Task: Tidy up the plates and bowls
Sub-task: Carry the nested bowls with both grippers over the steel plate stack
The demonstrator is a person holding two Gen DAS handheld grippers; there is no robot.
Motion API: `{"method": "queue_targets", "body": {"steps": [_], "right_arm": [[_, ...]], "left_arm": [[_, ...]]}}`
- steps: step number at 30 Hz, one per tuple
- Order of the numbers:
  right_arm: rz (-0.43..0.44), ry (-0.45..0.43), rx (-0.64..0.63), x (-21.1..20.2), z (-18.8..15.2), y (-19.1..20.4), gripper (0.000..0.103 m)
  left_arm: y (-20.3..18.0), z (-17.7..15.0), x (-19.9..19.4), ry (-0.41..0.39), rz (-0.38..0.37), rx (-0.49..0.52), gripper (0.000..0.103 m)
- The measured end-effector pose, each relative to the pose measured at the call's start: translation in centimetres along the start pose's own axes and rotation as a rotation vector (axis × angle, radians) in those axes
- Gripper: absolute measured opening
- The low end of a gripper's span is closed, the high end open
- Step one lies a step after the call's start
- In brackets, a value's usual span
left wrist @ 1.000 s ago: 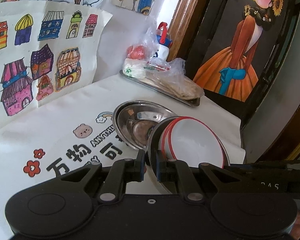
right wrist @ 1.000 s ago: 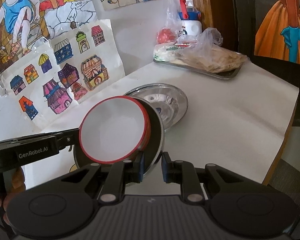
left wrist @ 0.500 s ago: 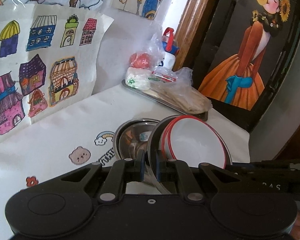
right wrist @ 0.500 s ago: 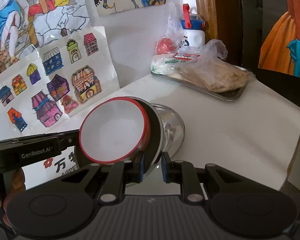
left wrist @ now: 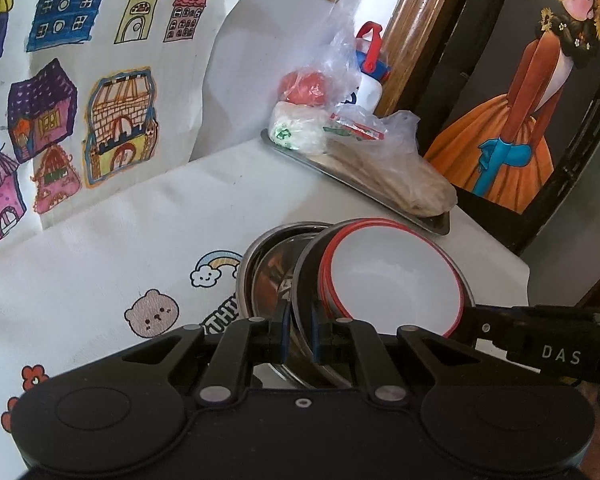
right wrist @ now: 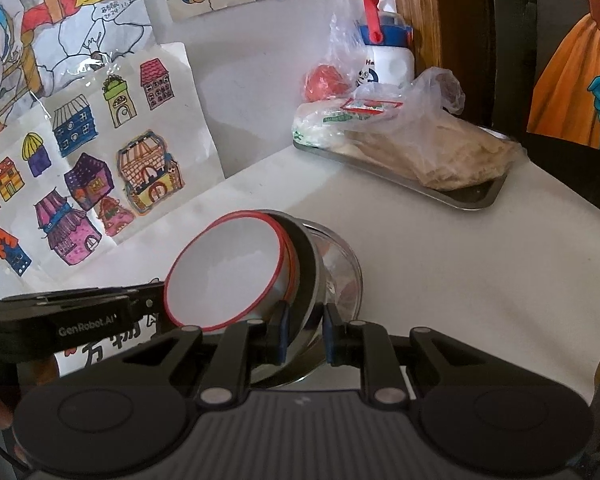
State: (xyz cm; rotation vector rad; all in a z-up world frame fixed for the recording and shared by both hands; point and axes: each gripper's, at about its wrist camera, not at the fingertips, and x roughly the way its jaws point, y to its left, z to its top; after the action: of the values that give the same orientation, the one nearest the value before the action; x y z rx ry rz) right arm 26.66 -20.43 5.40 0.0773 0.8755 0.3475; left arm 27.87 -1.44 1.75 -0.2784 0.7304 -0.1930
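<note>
Steel forms the outer shell of the carried stack: a stainless plate (left wrist: 306,280) with two red-rimmed white bowls (left wrist: 396,276) nested inside it. Both grippers are clamping this stack from opposite sides, so the load is being shared and is not tipping out.

The left gripper (left wrist: 299,338) is closing its blue pads hard on the near edge of the stainless plate; its jaws are standing almost together because only thin metal lies between them. The right gripper (right wrist: 305,334) is pinching the opposite rim with a slightly wider gap, since its jaws appear to be taking in the plate edge together with the rim of the bowls (right wrist: 226,272).

The stack is hanging tilted, with its open side facing toward the left gripper's side, directly over a second steel dish (left wrist: 266,276) that is resting on the white printed tablecloth (left wrist: 140,248). This position suggests that the stack is being lined up for nesting into that dish. Whether the two are already touching cannot be determined.

A metal tray (right wrist: 456,196) with bagged food is sitting well apart at the far table edge, clear of the working area.
</note>
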Motion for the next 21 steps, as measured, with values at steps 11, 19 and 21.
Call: {"method": "queue_targets", "body": {"steps": [11,19,21], "right_arm": [[0.015,0.016,0.024,1.3,0.4,-0.4,0.020],[0.026,0.012,0.029,1.9,0.7,-0.4,0.020],[0.028,0.010,0.032,2.1,0.8,-0.4,0.020]], "left_arm": [[-0.1,0.7,0.9,0.004,0.021,0.014,0.008],[0.2,1.1,1.3,0.002,0.029,0.006,0.009],[0.3,1.2,1.4,0.000,0.033,0.005,0.009]]}}
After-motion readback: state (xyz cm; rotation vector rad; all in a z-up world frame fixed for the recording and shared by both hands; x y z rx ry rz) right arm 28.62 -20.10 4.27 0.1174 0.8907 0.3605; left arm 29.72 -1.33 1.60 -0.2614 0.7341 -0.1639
